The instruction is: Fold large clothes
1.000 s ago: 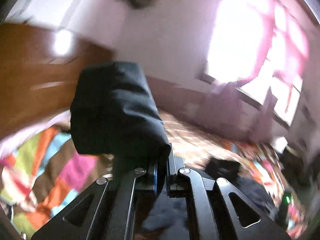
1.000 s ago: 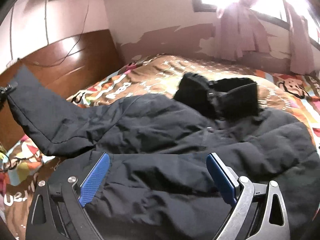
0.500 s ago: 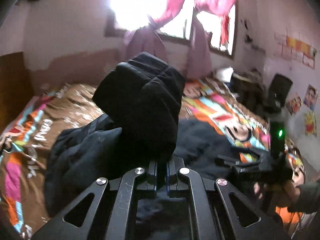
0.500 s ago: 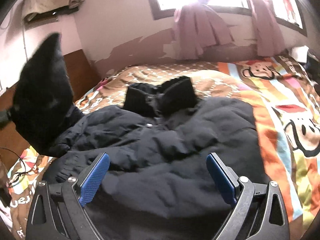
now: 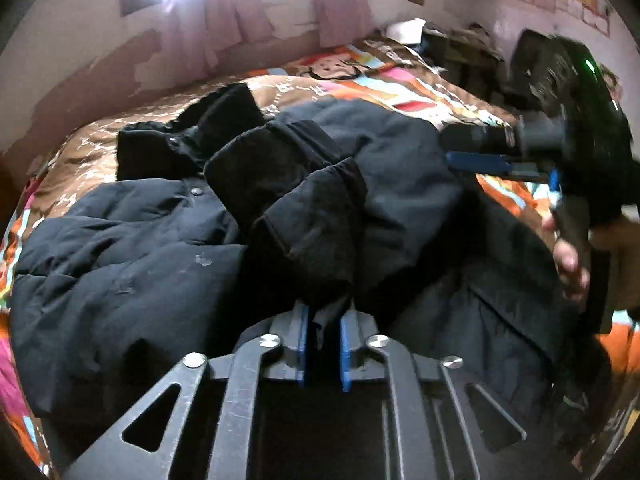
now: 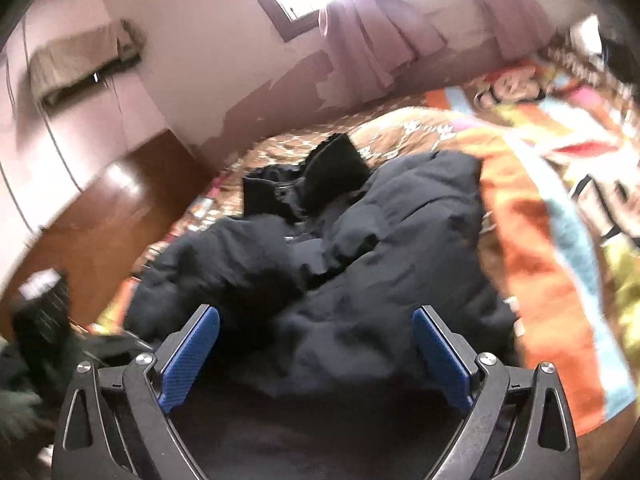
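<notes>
A large black padded jacket (image 5: 120, 256) lies spread on the bed, collar toward the far wall. My left gripper (image 5: 323, 344) is shut on the jacket's sleeve cuff (image 5: 308, 236), which now lies across the jacket's front. My right gripper (image 6: 316, 356) is open and empty, just above the jacket (image 6: 400, 264), near its lower part. The right gripper also shows in the left wrist view (image 5: 500, 160), held by a hand at the jacket's right side.
The bed carries a colourful cartoon blanket (image 6: 552, 184). A wooden headboard (image 6: 100, 216) stands at the left. A pink wall with a bright window and curtains (image 6: 372, 28) is behind the bed. Clutter (image 5: 452, 44) sits by the far right corner.
My left gripper has swung the sleeve from high at the headboard side down across the jacket's front. The right gripper has stayed open and shifted a little over the jacket.
</notes>
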Available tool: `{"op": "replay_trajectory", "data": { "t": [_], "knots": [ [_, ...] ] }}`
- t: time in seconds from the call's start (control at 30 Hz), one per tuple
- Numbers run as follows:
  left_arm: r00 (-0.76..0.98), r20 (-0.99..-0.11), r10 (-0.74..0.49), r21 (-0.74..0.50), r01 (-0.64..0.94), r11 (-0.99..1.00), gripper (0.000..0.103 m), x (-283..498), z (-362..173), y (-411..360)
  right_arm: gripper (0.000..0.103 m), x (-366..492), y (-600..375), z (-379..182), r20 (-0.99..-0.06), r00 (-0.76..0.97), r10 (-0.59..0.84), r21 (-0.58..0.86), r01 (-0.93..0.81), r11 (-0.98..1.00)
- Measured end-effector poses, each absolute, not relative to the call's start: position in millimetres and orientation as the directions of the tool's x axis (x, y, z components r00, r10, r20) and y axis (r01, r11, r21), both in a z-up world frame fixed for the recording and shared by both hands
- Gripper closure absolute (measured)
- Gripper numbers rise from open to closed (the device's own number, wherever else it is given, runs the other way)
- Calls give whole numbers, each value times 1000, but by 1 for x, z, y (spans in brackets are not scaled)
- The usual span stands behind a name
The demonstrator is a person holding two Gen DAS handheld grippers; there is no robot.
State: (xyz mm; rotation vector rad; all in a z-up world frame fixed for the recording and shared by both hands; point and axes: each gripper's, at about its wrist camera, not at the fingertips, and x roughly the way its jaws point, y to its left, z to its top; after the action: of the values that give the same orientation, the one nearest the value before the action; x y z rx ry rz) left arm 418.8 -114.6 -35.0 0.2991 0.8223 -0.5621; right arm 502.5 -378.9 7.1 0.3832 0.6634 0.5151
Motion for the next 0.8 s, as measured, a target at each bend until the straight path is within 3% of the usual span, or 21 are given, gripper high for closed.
{"op": "replay_trajectory", "data": {
  "t": [0.17, 0.23, 0.4, 0.53, 0.63, 0.7, 0.73, 0.77, 0.8],
  "knots": [
    [508, -751, -421, -10, 629, 778, 53, 417, -34, -113, 5, 509, -389, -3, -405, 613, 679, 666, -311, 678],
    [506, -744, -437, -7, 648, 762, 47, 412, -31, -113, 5, 511, -392, -6, -371, 597, 712, 725, -294, 623],
    [526, -712, -465, -20, 647, 763, 46, 407, -22, -100, 5, 516, -395, -15, -300, 553, 777, 841, -232, 489],
    [584, -686, -434, -60, 549, 834, 36, 414, -2, -71, 8, 520, -394, -23, -386, 549, 742, 834, -137, 535],
    [629, -664, -405, -115, 450, 886, 33, 421, 17, -41, 31, 517, -385, -20, -488, 553, 676, 764, -103, 636],
    [666, -647, -370, -148, 366, 919, 33, 425, 32, -15, 70, 514, -377, -16, -573, 543, 614, 697, -71, 714],
    [680, -642, -354, -160, 333, 929, 32, 424, 38, -4, 77, 512, -377, -17, -595, 536, 598, 680, -61, 731],
    [695, -640, -329, -165, 293, 942, 32, 424, 44, 9, 93, 510, -376, -14, -614, 534, 581, 662, -51, 747],
    [709, -641, -294, -159, 252, 955, 31, 426, 50, 22, 95, 508, -377, -9, -618, 538, 573, 654, -51, 754]
  ]
}}
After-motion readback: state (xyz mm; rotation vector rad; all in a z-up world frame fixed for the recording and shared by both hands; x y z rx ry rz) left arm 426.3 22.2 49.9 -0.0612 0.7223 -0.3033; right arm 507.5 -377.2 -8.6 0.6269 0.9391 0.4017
